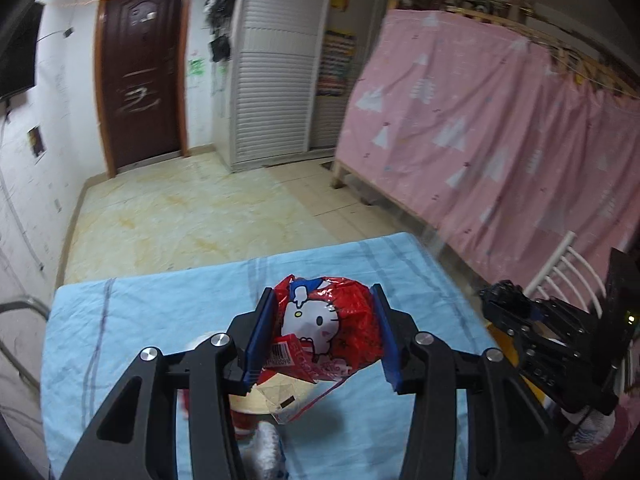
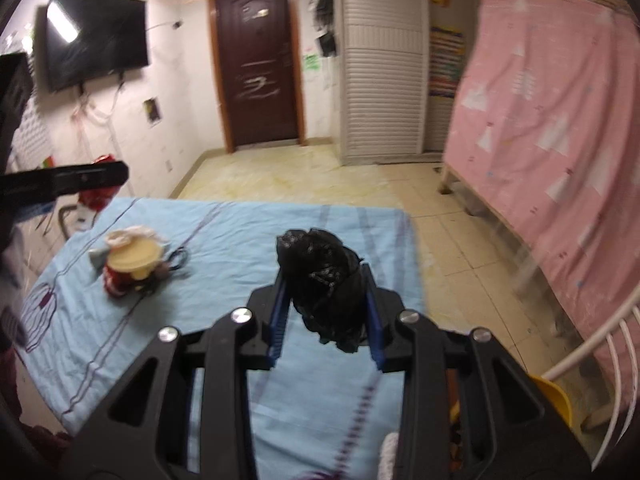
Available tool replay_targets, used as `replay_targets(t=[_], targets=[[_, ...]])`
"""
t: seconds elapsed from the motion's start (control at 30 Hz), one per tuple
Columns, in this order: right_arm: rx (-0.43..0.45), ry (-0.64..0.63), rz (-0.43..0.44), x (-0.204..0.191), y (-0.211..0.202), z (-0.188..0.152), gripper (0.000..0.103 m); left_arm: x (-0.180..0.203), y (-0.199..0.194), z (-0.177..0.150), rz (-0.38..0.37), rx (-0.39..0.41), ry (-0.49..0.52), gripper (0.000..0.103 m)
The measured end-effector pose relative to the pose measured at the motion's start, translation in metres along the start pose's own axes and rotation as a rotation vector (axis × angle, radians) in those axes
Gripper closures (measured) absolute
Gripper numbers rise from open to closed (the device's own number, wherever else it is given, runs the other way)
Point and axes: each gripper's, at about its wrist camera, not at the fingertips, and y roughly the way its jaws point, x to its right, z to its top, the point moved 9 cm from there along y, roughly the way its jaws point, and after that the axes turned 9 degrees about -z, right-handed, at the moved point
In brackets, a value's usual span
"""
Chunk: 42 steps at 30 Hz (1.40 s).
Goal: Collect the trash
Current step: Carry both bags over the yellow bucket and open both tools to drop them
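A light blue striped cloth [image 2: 224,240] covers the flat surface under both grippers, with a pale tiled floor [image 1: 192,208] beyond it and a pink patterned curtain [image 1: 480,128] hanging to the right.

On the cloth, left of the right gripper and well apart from it, lies a small heap of trash [image 2: 132,260]: a pale yellow round lid on a red wrapper.

The left gripper [image 1: 326,334] has its blue pads pressed on a crumpled red plastic bag printed with a white cartoon cat [image 1: 328,320], held between the fingers above the cloth.

The right gripper [image 2: 324,312] is narrowly closed on a scrunched black plastic bag [image 2: 324,280], which bulges out past the fingertips.
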Motion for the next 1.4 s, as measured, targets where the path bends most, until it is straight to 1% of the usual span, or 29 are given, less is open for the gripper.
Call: replay_targets(t=[0.2, 0.37, 0.47, 0.6, 0.77, 0.8, 0.83, 0.9, 1.0, 1.13, 1.2, 1.27, 1.3, 1.33, 1.37, 1.4], targets=[[-0.012, 0.084, -0.083, 0.061, -0.009, -0.022, 0.071, 0.076, 0.021, -0.001, -0.078, -0.011, 0.103, 0.065], [-0.035, 0.153, -0.152, 0.11, -0.009, -0.046, 0.071, 0.125, 0.036, -0.006, -0.148, -0.019, 0.155, 0.064], [-0.05, 0.183, -0.184, 0.133, -0.01, -0.061, 0.071, 0.153, 0.046, -0.01, -0.195, -0.02, 0.192, 0.064], [-0.078, 0.219, -0.216, 0.159, -0.009, -0.083, 0.071, 0.189, 0.066, -0.018, -0.247, -0.05, 0.226, 0.064], [-0.113, 0.264, -0.278, 0.192, -0.01, -0.108, 0.071, 0.235, 0.092, -0.028, -0.321, -0.101, 0.255, 0.064], [-0.12, 0.285, -0.281, 0.199, -0.01, -0.113, 0.065, 0.242, 0.097, -0.03, -0.335, -0.111, 0.259, 0.064], [-0.126, 0.315, -0.28, 0.206, -0.011, -0.118, 0.053, 0.249, 0.102, -0.033, -0.345, -0.118, 0.261, 0.065], [-0.126, 0.368, -0.287, 0.219, -0.014, -0.127, 0.038, 0.267, 0.114, -0.04, -0.367, -0.143, 0.272, 0.064], [-0.121, 0.4, -0.309, 0.235, -0.019, -0.137, 0.037, 0.288, 0.129, -0.051, -0.392, -0.179, 0.287, 0.064], [-0.107, 0.428, -0.344, 0.252, -0.025, -0.144, 0.037, 0.312, 0.144, -0.067, -0.402, -0.209, 0.315, 0.064], [-0.103, 0.446, -0.346, 0.258, -0.028, -0.147, 0.037, 0.317, 0.149, -0.071, -0.404, -0.217, 0.322, 0.064], [-0.099, 0.454, -0.351, 0.263, -0.03, -0.149, 0.037, 0.325, 0.155, -0.074, -0.413, -0.229, 0.32, 0.062], [-0.095, 0.46, -0.357, 0.267, -0.031, -0.15, 0.037, 0.328, 0.157, -0.076, -0.417, -0.232, 0.318, 0.059], [-0.091, 0.467, -0.363, 0.27, -0.033, -0.151, 0.037, 0.331, 0.158, -0.078, -0.426, -0.24, 0.314, 0.052], [-0.086, 0.474, -0.366, 0.272, -0.035, -0.151, 0.037, 0.333, 0.159, -0.078, -0.433, -0.245, 0.312, 0.047], [-0.081, 0.48, -0.368, 0.275, -0.037, -0.151, 0.037, 0.335, 0.16, -0.079, -0.444, -0.253, 0.307, 0.039]])
